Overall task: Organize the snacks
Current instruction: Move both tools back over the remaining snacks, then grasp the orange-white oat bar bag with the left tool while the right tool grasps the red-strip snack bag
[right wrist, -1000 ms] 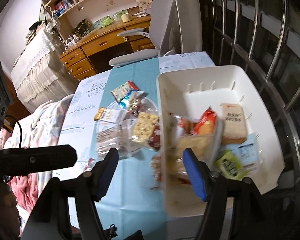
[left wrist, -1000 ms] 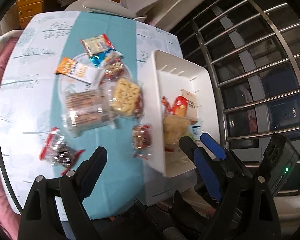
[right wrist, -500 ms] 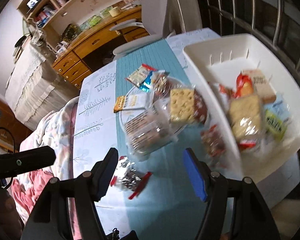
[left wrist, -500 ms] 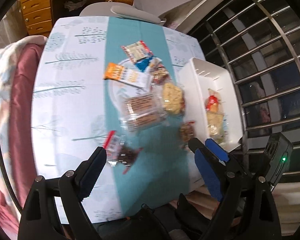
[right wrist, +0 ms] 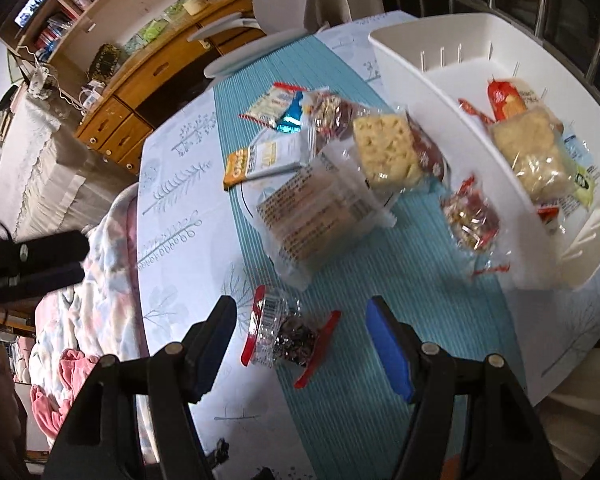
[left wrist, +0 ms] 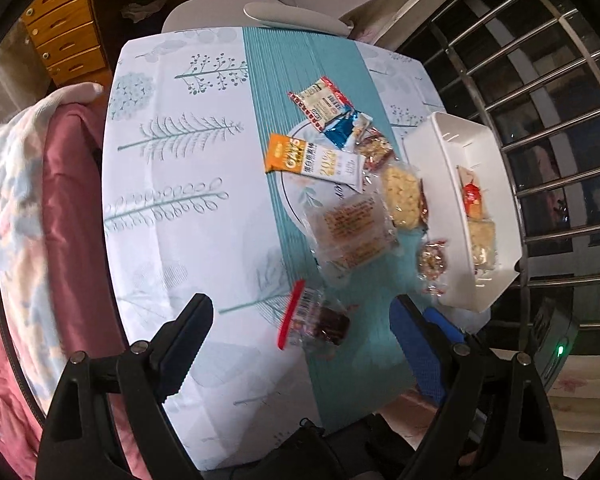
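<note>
Looks like a pick-up step: the right gripper (right wrist: 300, 334) is spread wide and empty right over the small dark snack packet (right wrist: 286, 336), well apart from the white bin (right wrist: 432, 76); left gripper (left wrist: 302, 330) gapes empty too; next, lower and pinch it, then carry it to the bin.

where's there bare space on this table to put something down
The white patterned cloth left of the teal runner is bare. The runner's far end, beyond the red-edged packet, is bare too. Crowded: the snack pile around the cracker pack, and the near half of the white bin.
</note>
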